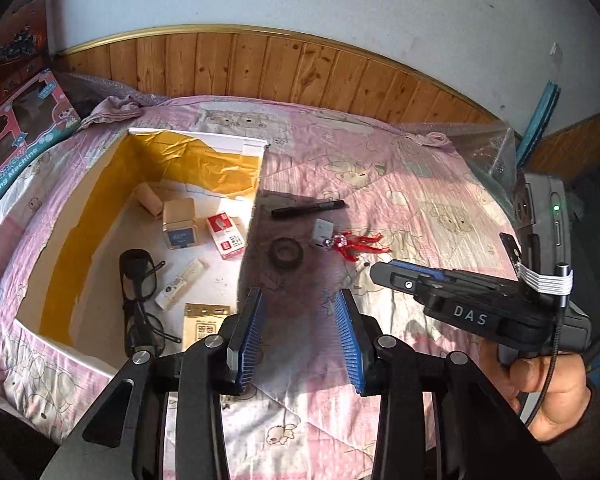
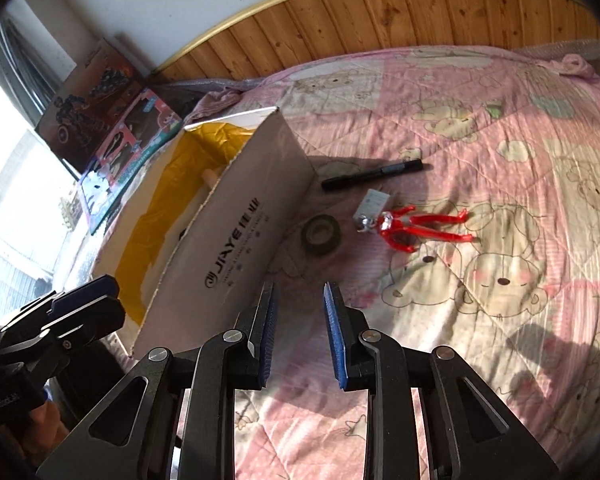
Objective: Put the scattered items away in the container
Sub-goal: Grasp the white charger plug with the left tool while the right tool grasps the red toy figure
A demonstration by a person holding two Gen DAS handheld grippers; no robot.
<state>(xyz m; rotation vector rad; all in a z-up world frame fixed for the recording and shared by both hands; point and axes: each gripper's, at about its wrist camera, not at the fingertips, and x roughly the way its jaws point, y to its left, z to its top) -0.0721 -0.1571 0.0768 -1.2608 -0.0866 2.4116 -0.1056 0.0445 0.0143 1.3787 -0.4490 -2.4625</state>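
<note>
An open cardboard box (image 1: 256, 184) with yellow lining sits at the left on the pink quilt and holds glasses (image 1: 140, 280), small cartons and a tube. Just right of the box lie a black marker (image 1: 308, 207), a black tape roll (image 1: 286, 253), a small white tag (image 1: 323, 232) and a red toy figure (image 1: 356, 244). My left gripper (image 1: 298, 292) hovers open over the box's right wall, short of the tape roll. In the right wrist view the box (image 2: 236, 220), marker (image 2: 372, 174), tape roll (image 2: 321, 234), tag (image 2: 371, 206) and figure (image 2: 412, 226) lie ahead of my right gripper (image 2: 299, 286), which is open and holds nothing.
Toy cartons (image 1: 24, 136) lean at the far left by the wall. Wooden panelling (image 1: 284, 72) runs behind the bed. A grey device with a green light (image 1: 548, 208) stands at the right edge. The quilt (image 2: 500, 320) spreads out to the right of the items.
</note>
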